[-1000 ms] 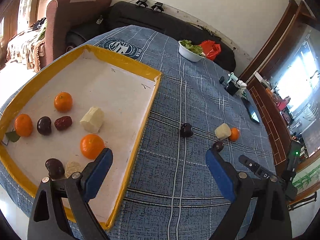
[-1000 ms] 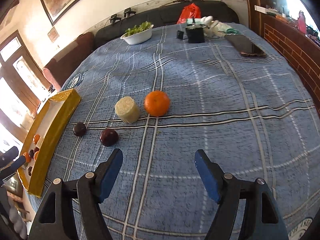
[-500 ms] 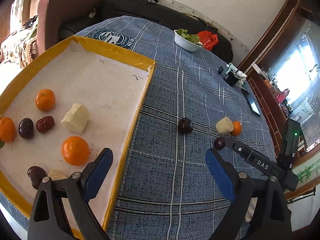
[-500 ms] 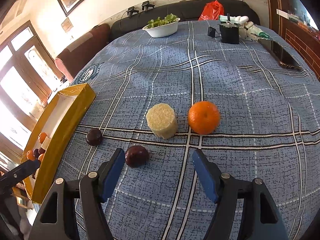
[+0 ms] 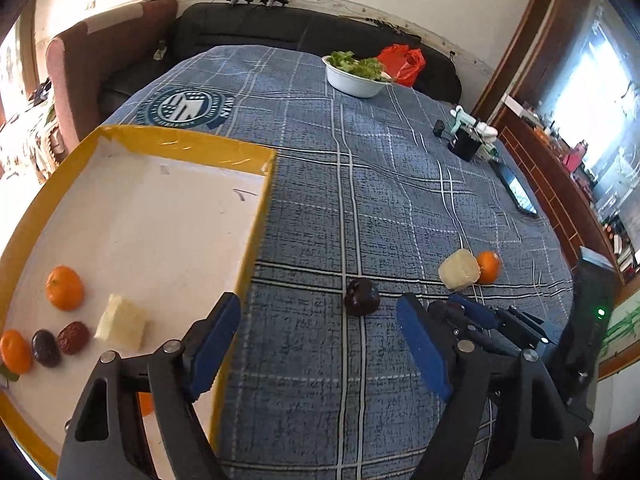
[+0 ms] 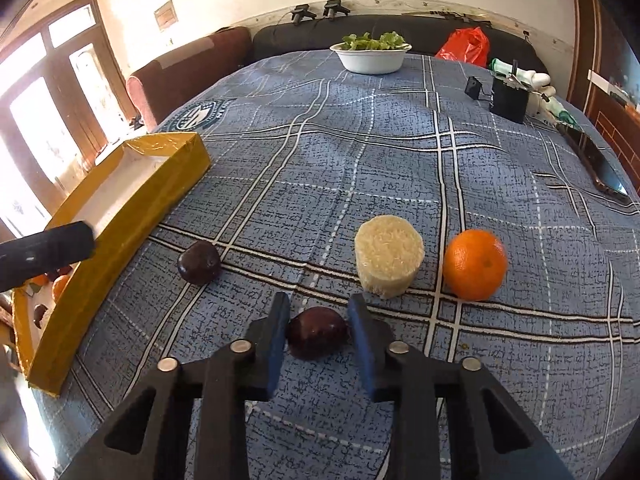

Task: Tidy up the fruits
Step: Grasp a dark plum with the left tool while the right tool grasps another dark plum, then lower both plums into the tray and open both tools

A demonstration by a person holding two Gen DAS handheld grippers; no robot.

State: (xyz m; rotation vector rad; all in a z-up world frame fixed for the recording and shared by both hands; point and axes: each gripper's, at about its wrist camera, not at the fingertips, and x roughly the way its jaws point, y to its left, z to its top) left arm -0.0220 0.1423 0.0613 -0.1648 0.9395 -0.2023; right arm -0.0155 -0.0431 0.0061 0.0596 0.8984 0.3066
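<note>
My right gripper (image 6: 318, 330) is shut on a dark plum (image 6: 317, 337) resting on the blue plaid cloth. Just beyond it lie a pale cylinder piece (image 6: 389, 261), an orange (image 6: 474, 264) and a second dark plum (image 6: 199, 267). My left gripper (image 5: 318, 338) is open and empty above the yellow tray's (image 5: 188, 145) right rim. The second plum (image 5: 361, 297) lies just past its fingertips. The tray holds oranges (image 5: 65, 287), a pale block (image 5: 121, 322), a red date (image 5: 73, 337) and a dark plum (image 5: 46, 347). The right gripper (image 5: 464, 312) shows at lower right.
A white bowl of greens (image 6: 372, 54) and a red bag (image 6: 466, 44) stand at the table's far edge. A black cup (image 6: 509, 100) with small items and a phone (image 6: 600, 164) lie at the right. A sofa and an armchair stand behind the table.
My right gripper has moved forward and left over the near plum and closed on it. My left gripper has shifted right, off the tray toward its right rim.
</note>
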